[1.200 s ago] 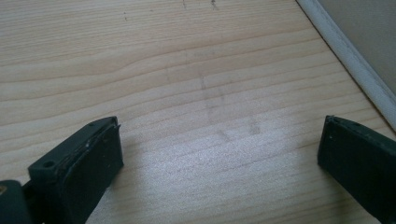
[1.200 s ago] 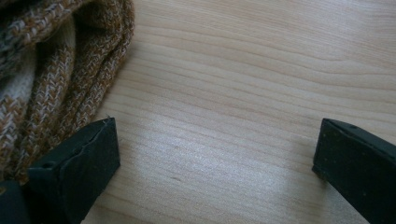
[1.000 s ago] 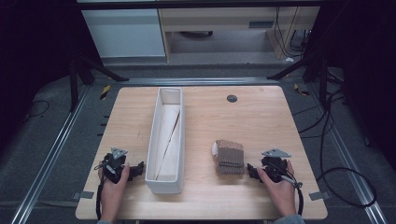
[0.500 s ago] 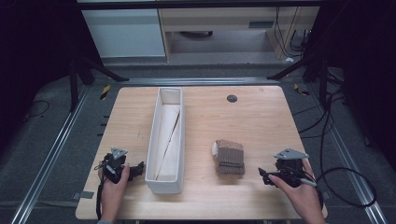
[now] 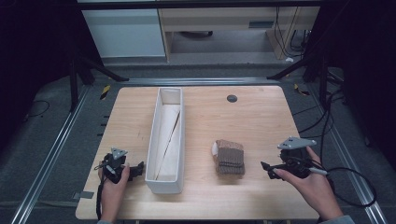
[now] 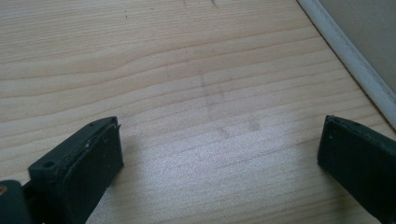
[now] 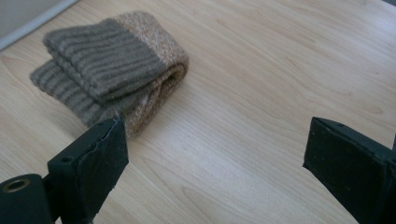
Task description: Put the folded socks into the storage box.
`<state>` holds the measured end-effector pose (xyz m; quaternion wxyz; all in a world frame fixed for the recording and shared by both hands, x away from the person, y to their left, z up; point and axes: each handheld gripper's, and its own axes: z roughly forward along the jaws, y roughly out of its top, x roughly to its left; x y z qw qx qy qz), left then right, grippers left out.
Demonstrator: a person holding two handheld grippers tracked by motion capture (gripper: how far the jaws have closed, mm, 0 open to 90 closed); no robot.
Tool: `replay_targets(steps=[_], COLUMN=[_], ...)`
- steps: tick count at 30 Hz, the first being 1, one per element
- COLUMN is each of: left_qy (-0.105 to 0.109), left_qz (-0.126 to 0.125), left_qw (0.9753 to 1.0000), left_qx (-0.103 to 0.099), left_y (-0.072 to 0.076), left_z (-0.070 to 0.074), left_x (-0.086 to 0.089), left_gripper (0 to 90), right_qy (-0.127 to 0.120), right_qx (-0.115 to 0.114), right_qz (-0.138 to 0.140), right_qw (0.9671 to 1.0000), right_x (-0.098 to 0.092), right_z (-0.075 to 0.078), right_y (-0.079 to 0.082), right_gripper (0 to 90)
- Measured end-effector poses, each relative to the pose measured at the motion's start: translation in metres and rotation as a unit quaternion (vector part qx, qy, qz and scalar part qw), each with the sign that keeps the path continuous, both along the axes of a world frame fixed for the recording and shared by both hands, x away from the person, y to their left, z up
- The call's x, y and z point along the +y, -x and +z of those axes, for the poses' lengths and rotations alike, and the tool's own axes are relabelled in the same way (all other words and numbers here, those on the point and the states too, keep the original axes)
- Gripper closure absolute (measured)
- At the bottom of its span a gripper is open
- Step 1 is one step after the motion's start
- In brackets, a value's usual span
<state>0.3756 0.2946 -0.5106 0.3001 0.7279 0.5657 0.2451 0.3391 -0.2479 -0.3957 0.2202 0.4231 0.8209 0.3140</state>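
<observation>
Both grippers have their jaws wide apart with nothing between them: my left gripper (image 5: pixel 138 169) sits just beside the white bin (image 5: pixel 166 140), my right gripper (image 5: pixel 266 169) near the folded brown sock (image 5: pixel 229 157) on the table (image 5: pixel 261 121).

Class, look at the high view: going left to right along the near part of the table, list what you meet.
Left black tongs → long white rectangular bin → folded brown knitted sock → right black tongs.
</observation>
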Motion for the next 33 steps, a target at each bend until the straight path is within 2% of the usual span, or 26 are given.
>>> replay_targets(steps=[3, 7, 9, 11, 14, 33], left_qy=[0.0, 0.0, 0.0, 0.0, 0.0, 0.0], left_qz=[0.0, 0.0, 0.0, 0.0, 0.0, -0.001], left_qw=[1.0, 1.0, 1.0, 1.0, 1.0, 1.0], left_qx=[0.0, 0.0, 0.0, 0.0, 0.0, 0.0], left_y=[0.0, 0.0, 0.0, 0.0, 0.0, 0.0], left_z=[0.0, 0.0, 0.0, 0.0, 0.0, 0.0], left_x=[0.0, 0.0, 0.0, 0.0, 0.0, 0.0], left_gripper=[0.0, 0.0, 0.0, 0.0, 0.0, 0.0], right_qy=[-0.003, 0.007, 0.008, 0.013, 0.014, 0.029], right_qx=[0.001, -0.001, -0.002, -0.001, -0.001, -0.007], right_qz=[0.005, 0.029, 0.033, 0.052, 0.061, 0.107], right_qw=[1.0, 0.9995, 0.9994, 0.9986, 0.998, 0.9938], right_x=[0.002, 0.01, 0.012, 0.019, 0.025, 0.04], right_z=[0.006, 0.019, 0.021, 0.029, 0.036, 0.061], right_y=[-0.002, -0.008, -0.009, -0.014, -0.017, -0.03], right_gripper=[6.6, 7.1, 7.1, 7.6, 8.1, 8.2])
